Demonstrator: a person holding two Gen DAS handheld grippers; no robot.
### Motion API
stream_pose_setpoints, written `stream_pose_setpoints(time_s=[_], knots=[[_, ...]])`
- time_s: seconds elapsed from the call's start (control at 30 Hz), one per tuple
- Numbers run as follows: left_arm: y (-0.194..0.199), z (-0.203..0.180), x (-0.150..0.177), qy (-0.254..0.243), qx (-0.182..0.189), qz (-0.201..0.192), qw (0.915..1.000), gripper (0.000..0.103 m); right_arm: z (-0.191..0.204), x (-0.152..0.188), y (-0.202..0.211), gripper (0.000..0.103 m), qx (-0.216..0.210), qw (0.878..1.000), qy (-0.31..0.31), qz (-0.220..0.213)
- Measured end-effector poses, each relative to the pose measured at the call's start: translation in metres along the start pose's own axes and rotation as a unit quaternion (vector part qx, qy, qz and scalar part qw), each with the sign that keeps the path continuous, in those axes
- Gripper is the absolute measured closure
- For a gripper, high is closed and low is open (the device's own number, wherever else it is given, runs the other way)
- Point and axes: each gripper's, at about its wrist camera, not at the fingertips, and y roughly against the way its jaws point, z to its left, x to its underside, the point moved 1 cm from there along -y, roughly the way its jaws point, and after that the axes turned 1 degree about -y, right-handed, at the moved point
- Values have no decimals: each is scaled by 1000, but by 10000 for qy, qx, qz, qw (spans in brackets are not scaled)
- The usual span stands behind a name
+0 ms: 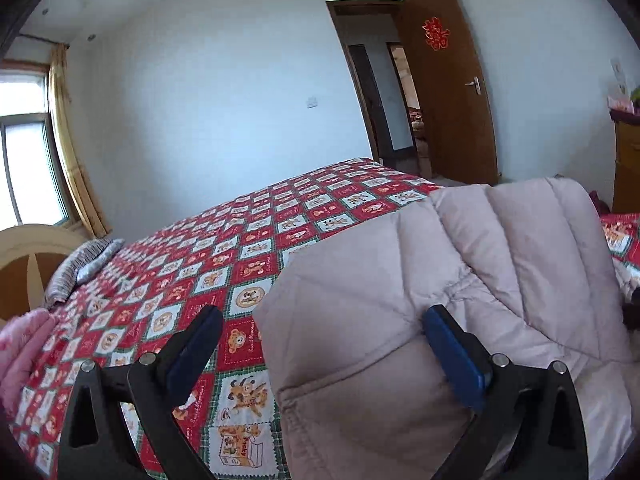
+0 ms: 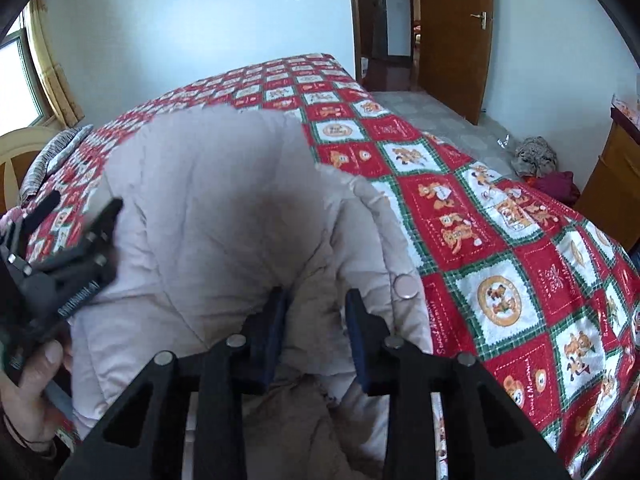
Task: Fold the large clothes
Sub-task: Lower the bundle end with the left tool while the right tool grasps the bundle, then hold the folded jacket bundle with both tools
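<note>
Right gripper [image 2: 316,312] jaws narrowed around padded coat [image 2: 224,208] fabric, left gripper [image 1: 320,344] wide, empty; floor clothes pile [image 2: 536,160] only right-view.

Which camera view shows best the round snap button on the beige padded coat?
The right wrist view shows it best: the snap button sits in plain sight on the coat edge, beside the bedspread. In the left wrist view the coat is visible, but no button can be seen there.

Pale pink coat [image 2: 208,208], red-checked bedspread [image 2: 500,248]
</note>
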Motion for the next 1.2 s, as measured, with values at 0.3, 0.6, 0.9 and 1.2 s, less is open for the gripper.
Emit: stream_pose_setpoints(time_s=[0.3,0.6,0.9,1.2], knots=[[-15,-8,-6,-107,22,264,9996,2,35,-36,-31,47,162,9957,777,-481],[-52,-13,5,288,663,798,9942,1,-14,-9,-74,32,-751,9967,-320,-11],[-61,-20,18,353,652,857,9936,1,-4,-1,-85,30,-536,9984,-174,-57],[-65,-23,21,303,613,867,9939,1,-5,4,-94,28,-491,9984,-246,-105]])
